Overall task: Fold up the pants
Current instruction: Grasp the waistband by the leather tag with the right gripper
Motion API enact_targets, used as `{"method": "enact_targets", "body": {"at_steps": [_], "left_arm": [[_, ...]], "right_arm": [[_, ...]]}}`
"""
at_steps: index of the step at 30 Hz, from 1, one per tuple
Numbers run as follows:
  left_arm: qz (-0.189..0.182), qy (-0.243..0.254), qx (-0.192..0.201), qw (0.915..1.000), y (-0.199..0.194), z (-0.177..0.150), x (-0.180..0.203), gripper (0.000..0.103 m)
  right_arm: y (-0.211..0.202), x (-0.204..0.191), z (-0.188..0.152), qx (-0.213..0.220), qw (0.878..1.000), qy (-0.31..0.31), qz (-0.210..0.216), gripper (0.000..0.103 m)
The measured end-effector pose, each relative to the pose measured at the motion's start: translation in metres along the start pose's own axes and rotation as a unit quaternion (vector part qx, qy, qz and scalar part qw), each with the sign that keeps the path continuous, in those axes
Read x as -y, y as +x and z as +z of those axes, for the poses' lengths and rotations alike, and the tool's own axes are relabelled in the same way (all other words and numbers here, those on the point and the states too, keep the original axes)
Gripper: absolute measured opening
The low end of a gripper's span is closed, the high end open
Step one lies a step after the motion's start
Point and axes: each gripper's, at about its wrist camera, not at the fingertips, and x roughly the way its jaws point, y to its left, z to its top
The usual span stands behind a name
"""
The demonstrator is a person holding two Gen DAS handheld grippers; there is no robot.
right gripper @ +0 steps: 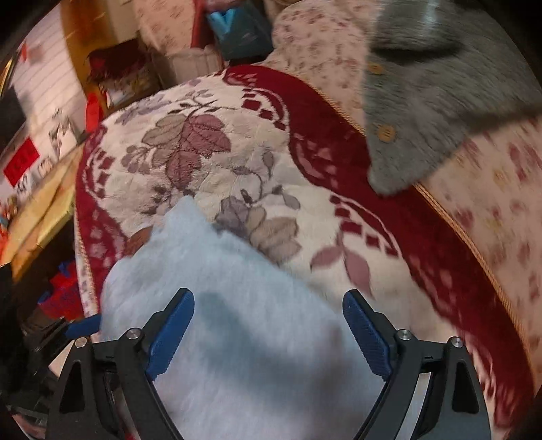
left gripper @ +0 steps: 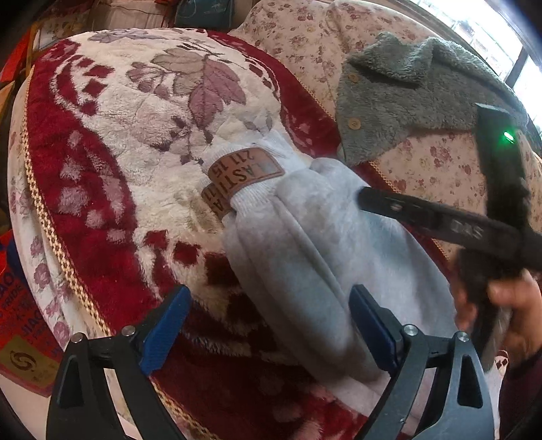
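Observation:
Light grey pants (left gripper: 305,257) lie bunched on a red and cream floral blanket (left gripper: 111,152), their ribbed cuffs with brown leather labels (left gripper: 245,171) pointing up-left. My left gripper (left gripper: 269,325) hovers open over the near end of the pants. Its right pad is above the cloth and its left pad above the blanket. A black finger (left gripper: 406,213) of the right gripper reaches over the pants from the right, held by a hand (left gripper: 515,314). In the blurred right wrist view, my right gripper (right gripper: 269,335) is open above the pants (right gripper: 237,304), with nothing pinched.
A grey fleece jacket (left gripper: 406,98) with wooden buttons lies on the flowered sofa cover (left gripper: 305,40) beyond the blanket, also in the right wrist view as the jacket (right gripper: 423,111). Boxes and red packaging (right gripper: 40,162) crowd the floor to the left. A bright window (left gripper: 474,27) is at upper right.

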Motion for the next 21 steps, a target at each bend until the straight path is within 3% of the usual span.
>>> {"method": "enact_targets", "body": {"at_steps": [3, 8, 12, 13, 14, 16, 18, 20, 21], "left_arm": [[-0.009, -0.001, -0.006, 0.9999, 0.008, 0.004, -0.005, 0.095], [-0.032, -0.028, -0.035, 0.9985, 0.031, 0.012, -0.019, 0.101], [-0.031, -0.029, -0.034, 0.9985, 0.041, 0.016, -0.015, 0.103], [-0.030, -0.027, -0.033, 0.9986, 0.043, 0.016, -0.014, 0.103], [-0.029, -0.027, -0.029, 0.9988, 0.045, 0.017, -0.012, 0.103], [-0.043, -0.019, -0.022, 0.9986, 0.048, 0.018, -0.008, 0.101], [-0.053, -0.006, -0.012, 0.9985, 0.048, 0.018, -0.001, 0.081], [-0.089, 0.005, -0.020, 0.9958, 0.048, 0.017, 0.007, 0.030], [-0.106, 0.006, -0.026, 0.9941, 0.048, 0.016, 0.010, 0.030]], "right_arm": [[0.026, -0.004, 0.012, -0.033, 0.998, -0.025, 0.050, 0.093], [0.058, -0.003, 0.018, -0.074, 0.992, -0.048, 0.088, 0.098], [0.071, 0.003, 0.019, -0.095, 0.987, -0.040, 0.123, 0.097], [0.072, 0.001, 0.018, -0.094, 0.986, -0.046, 0.130, 0.093], [0.072, -0.001, 0.018, -0.092, 0.985, -0.051, 0.140, 0.079], [0.069, -0.007, 0.016, -0.079, 0.985, -0.067, 0.141, 0.071], [0.064, -0.010, 0.015, -0.070, 0.985, -0.081, 0.137, 0.063], [0.058, -0.012, 0.017, -0.064, 0.986, -0.095, 0.117, 0.044], [0.053, -0.014, 0.018, -0.059, 0.987, -0.102, 0.107, 0.040]]}}
